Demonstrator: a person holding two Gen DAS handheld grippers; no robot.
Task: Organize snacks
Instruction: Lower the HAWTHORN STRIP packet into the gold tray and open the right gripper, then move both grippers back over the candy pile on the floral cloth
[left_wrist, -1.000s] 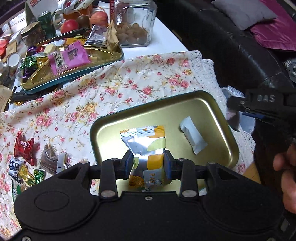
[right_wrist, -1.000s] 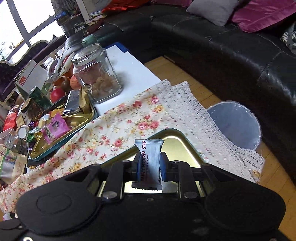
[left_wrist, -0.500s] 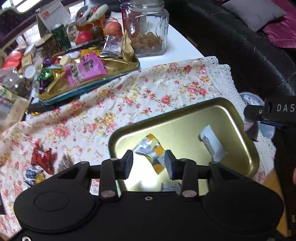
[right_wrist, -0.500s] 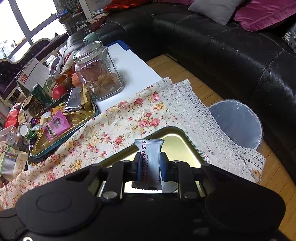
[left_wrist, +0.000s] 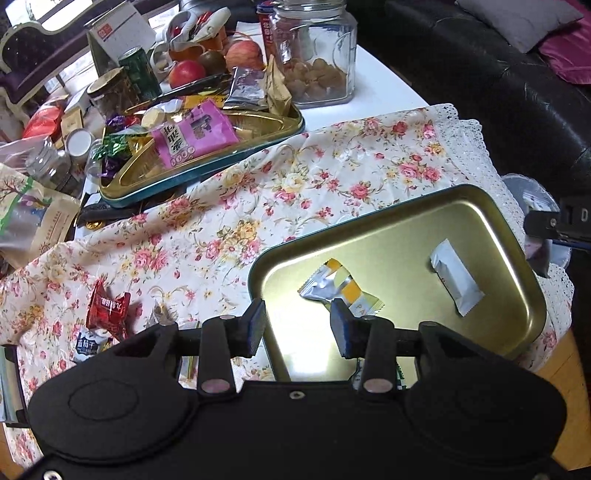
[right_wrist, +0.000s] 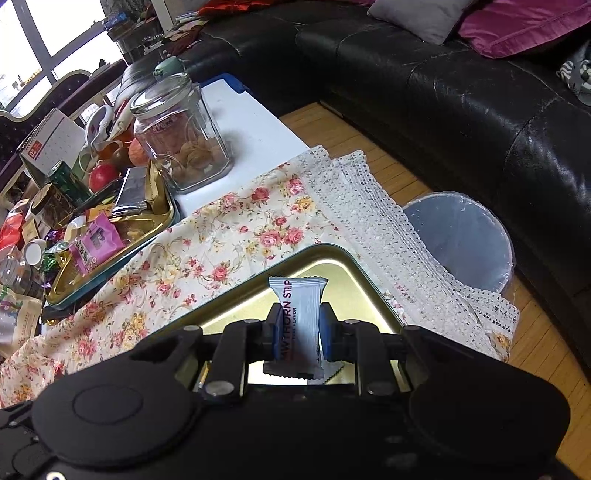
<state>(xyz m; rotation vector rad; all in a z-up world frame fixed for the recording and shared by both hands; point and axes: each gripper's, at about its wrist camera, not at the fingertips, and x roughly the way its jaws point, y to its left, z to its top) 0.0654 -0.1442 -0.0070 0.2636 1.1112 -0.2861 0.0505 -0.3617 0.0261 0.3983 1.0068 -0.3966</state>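
The left hand-held gripper (left_wrist: 297, 326) has just been opening and now stands released, with nothing between its jaws. A second ago it pinched the silver-and-orange snack packet (left_wrist: 338, 288); that packet now lies flat in the gold tray (left_wrist: 373, 229), beyond the gripper's fingertips. A white packet (left_wrist: 456, 282) lies apart from it, nearer the tray's right wall. The tray sits on the flowered cloth (left_wrist: 280, 177) at the bench's near right corner. The right hand-held gripper (right_wrist: 298, 330) is unchanged, clenched on an upright white hawthorn strip packet (right_wrist: 301, 317) above the tray (right_wrist: 332, 253). Loose candies (left_wrist: 107, 308) lie on the cloth left of the tray.
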